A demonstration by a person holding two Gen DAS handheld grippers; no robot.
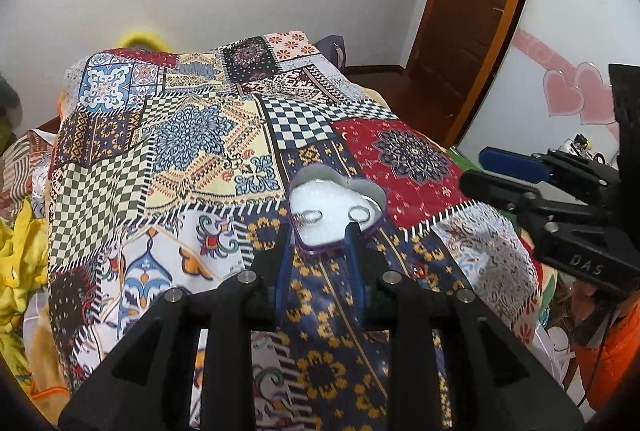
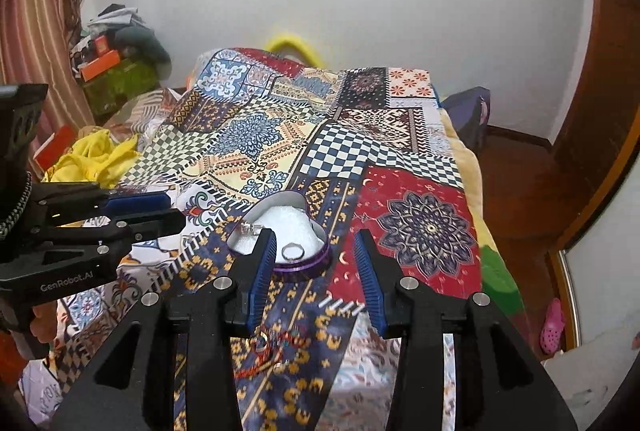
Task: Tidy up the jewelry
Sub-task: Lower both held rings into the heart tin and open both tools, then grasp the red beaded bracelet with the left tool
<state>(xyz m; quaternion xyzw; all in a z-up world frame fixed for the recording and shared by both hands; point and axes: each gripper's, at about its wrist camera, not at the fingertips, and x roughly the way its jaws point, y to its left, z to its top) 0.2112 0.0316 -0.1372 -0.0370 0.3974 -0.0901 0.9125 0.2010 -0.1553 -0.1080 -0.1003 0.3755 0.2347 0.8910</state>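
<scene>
"GenRobot.AI" printed on left hand-held gripper (image 2: 176, 211), "DAS" on right hand-held gripper (image 1: 472, 171). Heart-shaped tin (image 1: 378, 197) on patchwork bedspread (image 1: 192, 135), holding two rings (image 1: 359, 214) on white padding. Both hand-held grippers partly open, gripping nothing, just near side of tin.

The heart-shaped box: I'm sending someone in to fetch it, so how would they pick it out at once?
Find the bed under the patchwork bedspread. On its navy-and-yellow strip, beside the red patch, sits the heart-shaped box. It is open, with a purple outer wall, a white padded lining and two silver rings inside; the other loose jewelry lies bare on the cloth.
</scene>
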